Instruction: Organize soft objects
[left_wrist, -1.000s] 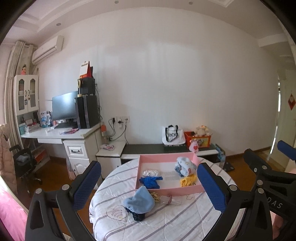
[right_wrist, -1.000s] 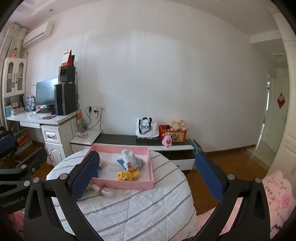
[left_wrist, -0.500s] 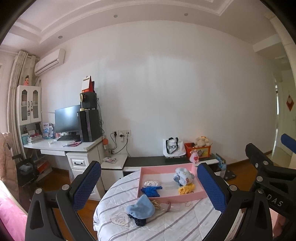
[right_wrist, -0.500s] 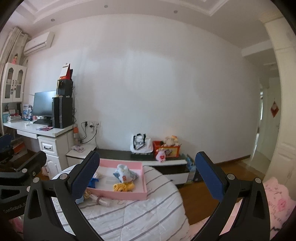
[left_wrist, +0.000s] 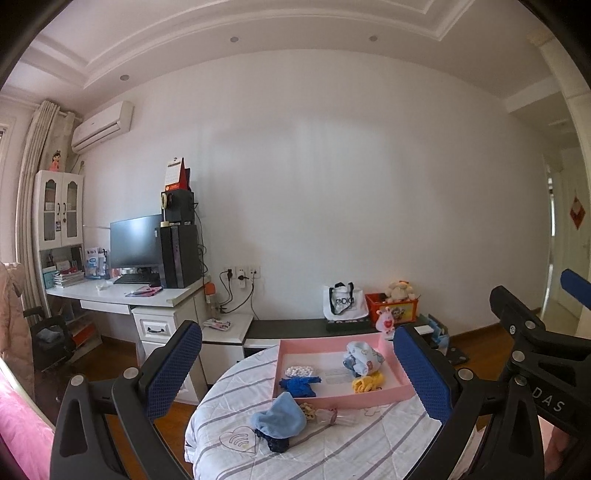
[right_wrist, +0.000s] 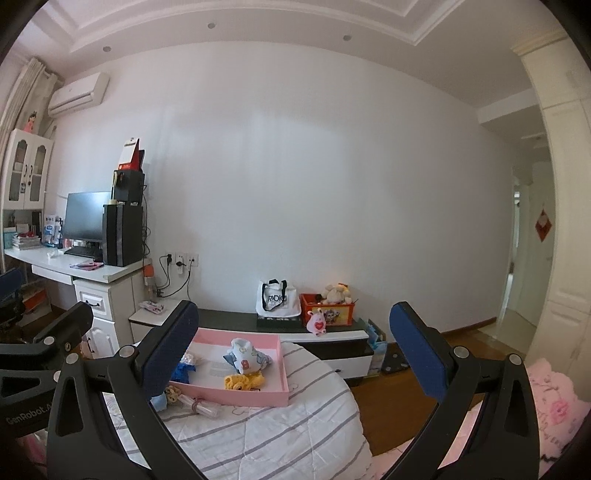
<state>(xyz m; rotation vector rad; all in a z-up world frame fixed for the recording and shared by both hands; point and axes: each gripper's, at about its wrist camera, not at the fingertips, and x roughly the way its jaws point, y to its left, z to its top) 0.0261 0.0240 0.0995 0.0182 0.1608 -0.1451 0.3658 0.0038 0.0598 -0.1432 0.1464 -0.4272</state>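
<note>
While both grippers hang high above the table, neither grips anything. Left view, left to right: desk with monitor at mid-left; left gripper jaws spread wide, empty, blue pads framing the scene. Bottom centre, on the striped cover: light-blue cloth over something dark, then a small beige item and a clear tube-like thing just right of it, too small to tell. Behind them, pink tray holds white beads, blue cloth, patterned cloth, yellow cloth. Right gripper's frame shows at the far right edge. Right view: right gripper also wide open, empty; tray sits lower left of centre, patterned cloth and yellow cloth inside, white bag and red toy box on the low shelf behind.
</note>
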